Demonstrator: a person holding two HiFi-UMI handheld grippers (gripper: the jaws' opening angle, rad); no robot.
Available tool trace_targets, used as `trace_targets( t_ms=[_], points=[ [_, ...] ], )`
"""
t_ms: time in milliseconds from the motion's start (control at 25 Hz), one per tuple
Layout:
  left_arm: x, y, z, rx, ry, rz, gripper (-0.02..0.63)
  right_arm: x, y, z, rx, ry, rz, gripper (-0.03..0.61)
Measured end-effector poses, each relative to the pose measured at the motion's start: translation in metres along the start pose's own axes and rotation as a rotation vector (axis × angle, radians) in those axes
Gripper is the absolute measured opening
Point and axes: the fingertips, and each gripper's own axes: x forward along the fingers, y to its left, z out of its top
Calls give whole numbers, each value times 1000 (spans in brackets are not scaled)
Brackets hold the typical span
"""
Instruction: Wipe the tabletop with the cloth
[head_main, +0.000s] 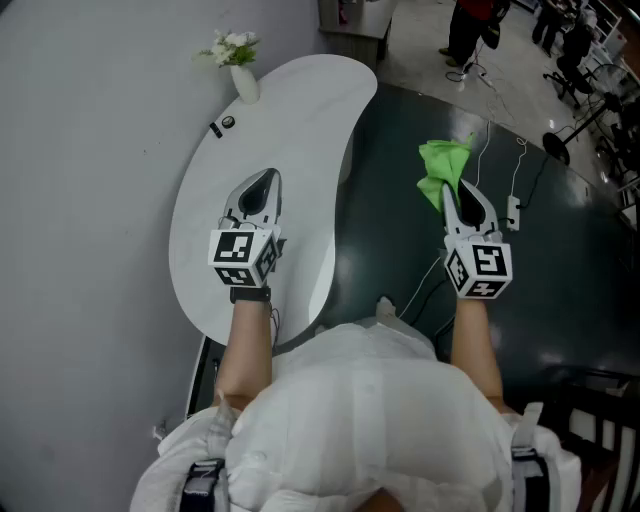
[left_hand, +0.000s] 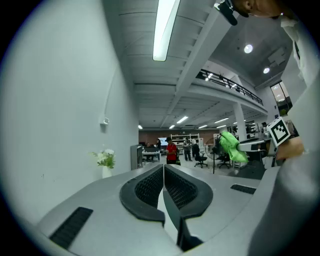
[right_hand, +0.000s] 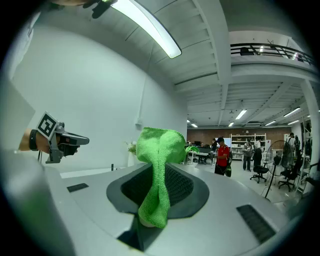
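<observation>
1. We hold the left gripper (head_main: 264, 184) over the middle of the white, curved tabletop (head_main: 300, 110). We cannot tell whether it touches the surface.
2. In the left gripper view its two dark jaws are pressed together along their length, with nothing between them.
3. The right gripper (head_main: 455, 192) is off the table, to the right of its edge and over the dark floor (head_main: 570, 270).
4. Its jaws are clamped on the green cloth (head_main: 440, 165). In the right gripper view a narrow fold of the cloth runs down between the jaw pads, and the rest bunches into a rounded lump beyond the tips.
5. The cloth is therefore in the air at the right gripper's tips, well apart from the tabletop and touching nothing else that we can see.
6. At the far end of the table stands a white vase (head_main: 245, 85) with pale flowers (head_main: 230, 46), close to the wall on the left.
7. Just near of the vase, by the left edge, lies a small black object (head_main: 222, 125); it is too small for us to identify.
8. Thin cables (head_main: 490, 150) trail over the dark floor beyond the right gripper.
9. Far off across the room a person in a red top (right_hand: 222, 156) stands among desks and office chairs.
</observation>
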Motion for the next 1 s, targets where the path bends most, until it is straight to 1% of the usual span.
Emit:
trace_targets(
  t_ms=[280, 600, 840, 1000],
  points=[
    [-1, -5, 0, -3, -6, -11, 20, -4, 0, 2, -6, -11, 0, 69],
    [10, -11, -6, -9, -2, -18, 20, 1, -9, -8, 13, -8, -6, 69],
    [19, -17, -7, -8, -7, -17, 20, 5, -17, -13, 30, -23, 13, 69],
    [40, -38, 10, 2, -10, -28, 20, 9, -44, -6, 26, -22, 17, 69]
  ],
)
